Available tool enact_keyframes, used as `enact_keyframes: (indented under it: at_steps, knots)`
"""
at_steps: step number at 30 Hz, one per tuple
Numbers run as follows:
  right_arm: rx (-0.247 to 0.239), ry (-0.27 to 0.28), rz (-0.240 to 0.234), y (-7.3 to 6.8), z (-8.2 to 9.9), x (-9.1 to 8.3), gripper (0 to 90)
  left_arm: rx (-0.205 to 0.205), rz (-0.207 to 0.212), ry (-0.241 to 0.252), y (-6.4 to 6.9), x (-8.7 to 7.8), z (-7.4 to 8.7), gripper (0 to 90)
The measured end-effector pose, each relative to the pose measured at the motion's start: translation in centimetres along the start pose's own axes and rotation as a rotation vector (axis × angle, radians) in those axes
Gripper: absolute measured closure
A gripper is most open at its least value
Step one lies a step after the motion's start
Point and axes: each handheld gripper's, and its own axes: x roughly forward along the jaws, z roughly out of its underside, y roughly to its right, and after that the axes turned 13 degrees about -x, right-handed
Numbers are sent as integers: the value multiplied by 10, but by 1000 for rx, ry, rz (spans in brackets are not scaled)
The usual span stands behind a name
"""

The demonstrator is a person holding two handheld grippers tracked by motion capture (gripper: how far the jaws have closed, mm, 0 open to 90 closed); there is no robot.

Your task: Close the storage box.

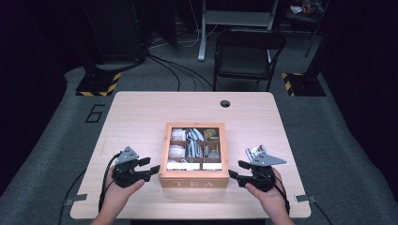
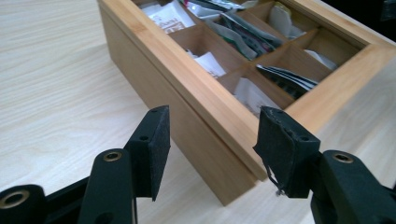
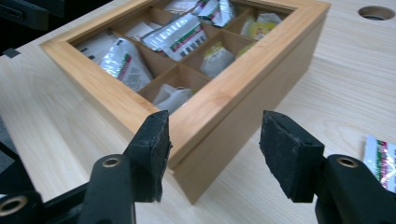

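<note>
While both my grippers, left [image 1: 149,169] and right [image 1: 236,171], stand spread at the tea box's [image 1: 194,182] near corners, I next lift its lid.

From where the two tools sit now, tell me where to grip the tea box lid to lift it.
Probably grip the lid frame of the tea box at its two near corners, coming in from the front. Each open tool, left and right, already faces a corner, and a seam below the frame marks where the lid parts from the base.
</note>
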Motion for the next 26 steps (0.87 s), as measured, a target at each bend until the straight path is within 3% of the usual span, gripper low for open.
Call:
enact_keyframes:
  at_steps: [9,14,20,26]
  knots:
    - [32,-11,51,16,9,1,410,-61,-39,32,-20,9,2,440]
    - [26,-20,67,20,15,6,398,-45,-62,28,-26,13,5,436]
    - [-27,-64,93,20,23,13,389,-54,-69,13,-32,19,11,429]
    - [-50,-98,102,24,33,25,381,-12,-113,-8,-37,28,17,391]
